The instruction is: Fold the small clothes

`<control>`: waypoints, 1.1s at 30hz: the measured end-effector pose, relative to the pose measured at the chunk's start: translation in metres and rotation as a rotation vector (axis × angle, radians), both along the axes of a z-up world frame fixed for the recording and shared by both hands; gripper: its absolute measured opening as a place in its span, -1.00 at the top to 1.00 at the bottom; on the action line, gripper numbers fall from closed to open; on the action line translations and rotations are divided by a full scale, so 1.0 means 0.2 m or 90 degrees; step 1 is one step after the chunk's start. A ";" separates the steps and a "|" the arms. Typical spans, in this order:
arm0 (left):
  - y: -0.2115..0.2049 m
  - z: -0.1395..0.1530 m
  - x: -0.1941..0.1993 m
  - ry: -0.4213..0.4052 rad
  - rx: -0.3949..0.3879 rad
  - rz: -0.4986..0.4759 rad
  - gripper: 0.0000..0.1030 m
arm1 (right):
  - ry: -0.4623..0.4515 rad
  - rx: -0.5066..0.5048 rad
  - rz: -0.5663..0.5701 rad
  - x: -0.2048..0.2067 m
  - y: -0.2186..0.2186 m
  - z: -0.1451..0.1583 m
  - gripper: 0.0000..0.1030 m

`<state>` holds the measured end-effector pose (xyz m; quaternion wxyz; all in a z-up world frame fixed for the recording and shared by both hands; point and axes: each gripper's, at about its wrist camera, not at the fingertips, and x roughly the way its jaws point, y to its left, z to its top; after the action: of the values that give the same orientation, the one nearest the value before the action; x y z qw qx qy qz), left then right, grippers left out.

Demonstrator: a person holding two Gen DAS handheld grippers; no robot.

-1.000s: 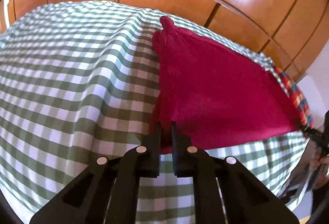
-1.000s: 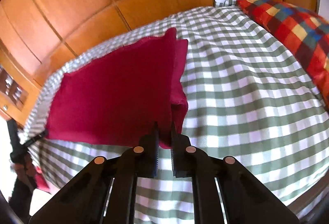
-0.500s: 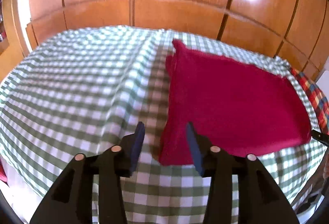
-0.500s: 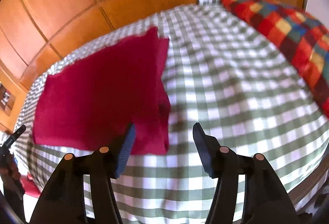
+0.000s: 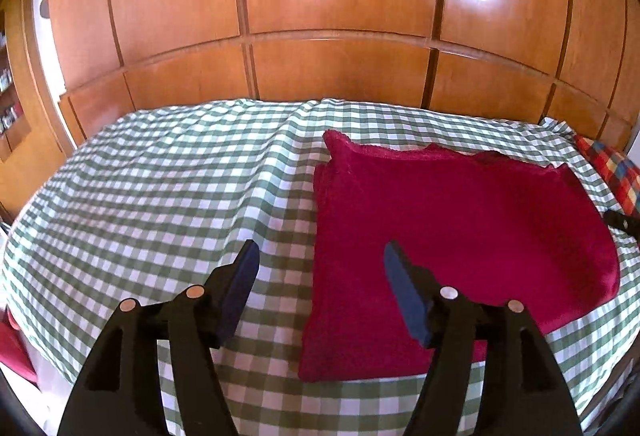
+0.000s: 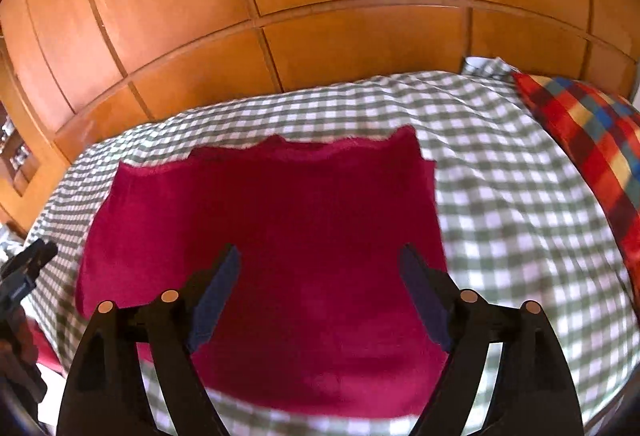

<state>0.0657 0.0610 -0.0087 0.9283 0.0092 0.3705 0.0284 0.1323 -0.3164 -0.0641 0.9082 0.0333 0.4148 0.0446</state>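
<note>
Right, biggest first: wood-panel wall [image 5: 340, 16] runs across the whole back of both views, glossy orange-brown w/ light glare on the upper panels. In front of it is the bed [image 5: 140, 196], covered by a green & white check sheet, a few soft ridges running toward the wall. A folded red cloth [image 5: 440, 236] lies flat on the sheet, roughly square, layers showing along its left edge and a slightly ragged far edge; in the left wrist view it sits right of centre, in the right wrist view [image 6: 280, 228] it fills the middle, near edge close to the bed's front edge. A multicolour plaid pillow [image 6: 592, 140] (red, yellow, blue) rests at the bed's right side, apart from the cloth. Another bit of red fabric [image 5: 12, 348] shows at the lower left edge of the left view, off the bed; can't tell what it is.

Left tool [image 5: 318, 276]: jaws spread wide, nothing between them, above the sheet and the cloth's left edge, not touching. Right tool [image 6: 320, 276]: also spread wide, holding nothing, above the cloth's near part; view a bit blurred. The left tool's tip also shows at the far left of the right view.
</note>
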 end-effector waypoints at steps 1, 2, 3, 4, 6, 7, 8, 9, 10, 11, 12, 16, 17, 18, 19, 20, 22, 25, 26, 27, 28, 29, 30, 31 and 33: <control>0.00 0.00 0.01 0.000 0.002 0.000 -0.26 | 0.003 -0.002 -0.005 0.04 0.00 -0.01 -0.56; 0.00 0.00 0.02 0.000 0.004 0.003 -0.26 | 0.006 0.000 -0.007 0.06 -0.01 -0.01 -0.56; 0.01 0.00 0.03 0.002 0.004 0.005 -0.26 | 0.010 -0.002 -0.012 0.10 -0.02 -0.03 -0.56; 0.01 0.00 0.03 0.003 0.004 0.006 -0.26 | 0.012 -0.007 -0.014 0.12 -0.03 -0.04 -0.56; 0.03 -0.01 0.06 0.010 0.003 0.010 -0.26 | 0.021 -0.023 -0.027 0.17 -0.05 -0.08 -0.56; 0.03 -0.02 0.07 0.014 0.003 0.011 -0.26 | 0.026 -0.028 -0.033 0.19 -0.06 -0.10 -0.56; 0.04 -0.03 0.08 0.016 0.003 0.011 -0.25 | 0.035 -0.035 -0.043 0.21 -0.09 -0.13 -0.56; 0.04 -0.04 0.09 0.019 0.004 0.013 -0.26 | 0.045 -0.042 -0.054 0.23 -0.11 -0.16 -0.56; 0.05 -0.05 0.11 0.024 0.004 0.015 -0.25 | 0.055 -0.041 -0.062 0.24 -0.13 -0.19 -0.56; 0.05 -0.06 0.12 0.027 0.003 0.015 -0.25 | 0.062 -0.035 -0.066 0.25 -0.15 -0.22 -0.56; 0.05 -0.07 0.13 0.031 0.002 0.016 -0.25 | 0.070 -0.025 -0.068 0.26 -0.17 -0.26 -0.56; 0.08 -0.13 0.18 0.050 -0.005 0.018 -0.25 | 0.049 -0.012 -0.066 0.23 -0.19 -0.33 -0.57; 0.11 -0.14 0.20 0.057 -0.020 0.020 -0.25 | 0.044 -0.012 -0.065 0.22 -0.19 -0.33 -0.57; 0.13 -0.16 0.22 0.063 -0.036 0.024 -0.24 | 0.042 -0.011 -0.064 0.22 -0.19 -0.33 -0.57; 0.16 -0.17 0.24 0.069 -0.054 0.029 -0.21 | 0.041 -0.011 -0.063 0.22 -0.19 -0.34 -0.57; 0.20 -0.18 0.27 0.076 -0.082 0.031 -0.19 | 0.040 -0.010 -0.062 0.22 -0.19 -0.34 -0.57; 0.27 -0.18 0.33 0.082 -0.136 0.030 -0.18 | 0.036 -0.009 -0.061 0.22 -0.19 -0.34 -0.58; 0.32 -0.19 0.41 0.087 -0.185 0.023 -0.06 | 0.030 -0.011 -0.059 0.21 -0.19 -0.34 -0.60; 0.33 -0.19 0.46 0.093 -0.207 0.010 -0.06 | 0.028 -0.011 -0.060 0.21 -0.19 -0.34 -0.60; 0.33 -0.20 0.50 0.098 -0.218 0.004 -0.06 | 0.027 -0.010 -0.060 0.21 -0.19 -0.34 -0.60; 0.33 -0.20 0.53 0.101 -0.225 0.003 -0.06 | 0.026 -0.009 -0.060 0.20 -0.19 -0.34 -0.60; 0.32 -0.21 0.57 0.105 -0.234 -0.001 -0.06 | 0.024 -0.009 -0.061 0.21 -0.18 -0.34 -0.60; 0.30 -0.21 0.61 0.107 -0.239 -0.008 -0.06 | 0.022 -0.009 -0.061 0.20 -0.18 -0.34 -0.60; 0.29 -0.22 0.64 0.110 -0.238 -0.007 -0.06 | 0.021 -0.009 -0.062 0.20 -0.18 -0.35 -0.61; 0.25 -0.25 0.73 0.119 -0.252 -0.017 -0.06 | 0.018 -0.008 -0.063 0.20 -0.18 -0.35 -0.62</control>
<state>0.2116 0.1115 -0.0582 0.8740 -0.1655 0.4530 -0.0584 0.1722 -0.3527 -0.1335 0.9035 0.0488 0.4258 -0.0030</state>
